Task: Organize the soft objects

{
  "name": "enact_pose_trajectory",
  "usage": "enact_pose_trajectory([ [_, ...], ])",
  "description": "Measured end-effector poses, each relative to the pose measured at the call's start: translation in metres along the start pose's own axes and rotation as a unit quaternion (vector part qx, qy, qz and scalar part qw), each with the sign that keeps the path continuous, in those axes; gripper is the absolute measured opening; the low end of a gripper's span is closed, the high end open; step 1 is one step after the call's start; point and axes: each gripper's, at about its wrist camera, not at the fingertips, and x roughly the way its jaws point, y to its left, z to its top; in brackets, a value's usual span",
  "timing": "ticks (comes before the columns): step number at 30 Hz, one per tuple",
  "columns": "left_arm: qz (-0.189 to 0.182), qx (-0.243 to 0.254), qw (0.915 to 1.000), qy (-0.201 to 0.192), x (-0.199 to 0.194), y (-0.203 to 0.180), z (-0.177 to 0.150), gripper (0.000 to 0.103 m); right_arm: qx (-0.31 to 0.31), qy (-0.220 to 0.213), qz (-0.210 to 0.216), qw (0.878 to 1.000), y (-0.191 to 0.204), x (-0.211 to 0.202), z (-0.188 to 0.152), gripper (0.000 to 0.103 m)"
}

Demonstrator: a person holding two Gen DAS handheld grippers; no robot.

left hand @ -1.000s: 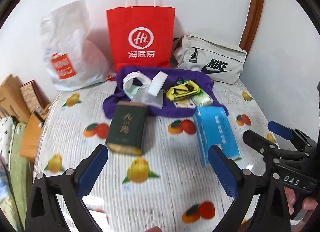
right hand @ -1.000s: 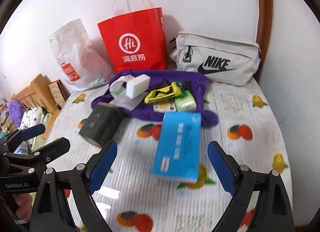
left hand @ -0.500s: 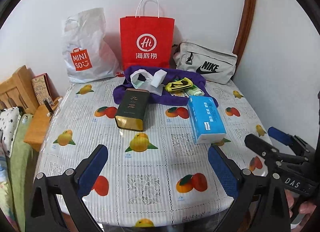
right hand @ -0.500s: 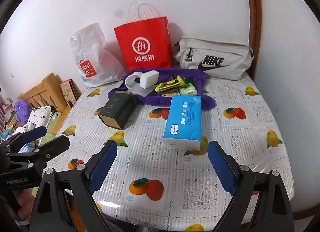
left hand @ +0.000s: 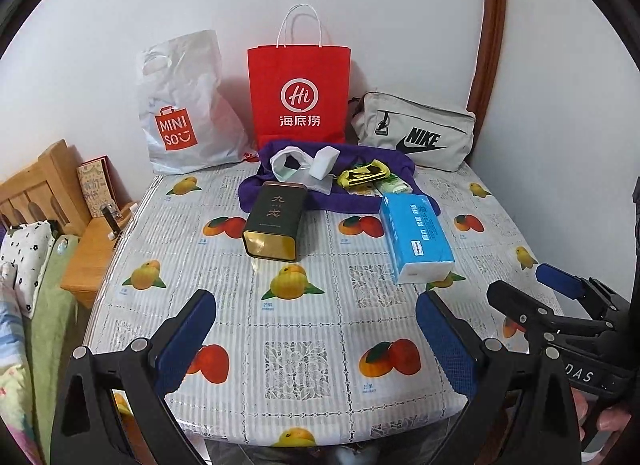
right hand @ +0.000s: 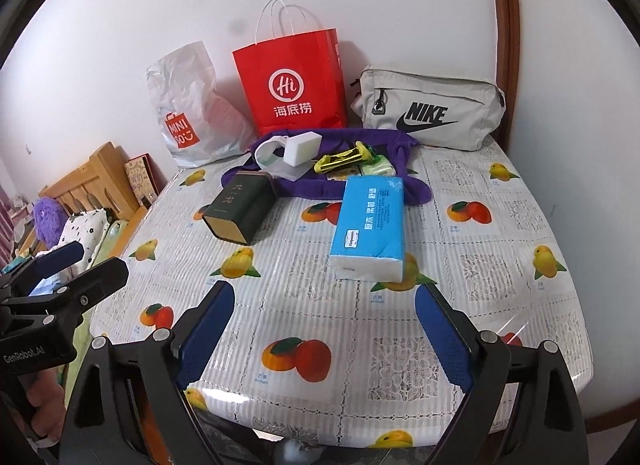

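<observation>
A blue tissue pack (left hand: 416, 235) (right hand: 370, 221) lies on the fruit-print table (left hand: 304, 313) (right hand: 320, 305), right of a dark green tin (left hand: 276, 221) (right hand: 242, 207). Behind them a purple cloth (left hand: 352, 201) (right hand: 320, 185) carries a white sponge block (left hand: 325, 161) (right hand: 303, 149), a white band (left hand: 286, 165), a yellow-black item (left hand: 362, 177) (right hand: 340, 161) and a green packet (right hand: 376, 167). My left gripper (left hand: 316, 333) and my right gripper (right hand: 324, 325) are both open and empty, held above the table's near edge. Each also shows in the other's view, the right gripper (left hand: 532, 297) and the left gripper (right hand: 84, 261).
Against the back wall stand a white Miniso bag (left hand: 184, 121), a red paper bag (left hand: 300, 97) and a grey Nike pouch (left hand: 416, 133). A wooden bed frame (left hand: 36, 189) and bedding (left hand: 24, 261) lie left of the table. A wall is on the right.
Both grippers have pulled back and up from the tin and tissue pack toward the table's near edge. The objects look unmoved. Both grippers stay open.
</observation>
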Motion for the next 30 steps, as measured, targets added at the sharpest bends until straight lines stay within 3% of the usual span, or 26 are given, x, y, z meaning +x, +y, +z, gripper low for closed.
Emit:
enact_pose_trajectory([
  [30,-0.005,0.000,1.0000,0.000,-0.011,0.000,-0.008,0.101,-0.009,-0.009,-0.009,1.000,0.012,-0.010,-0.006,0.091],
])
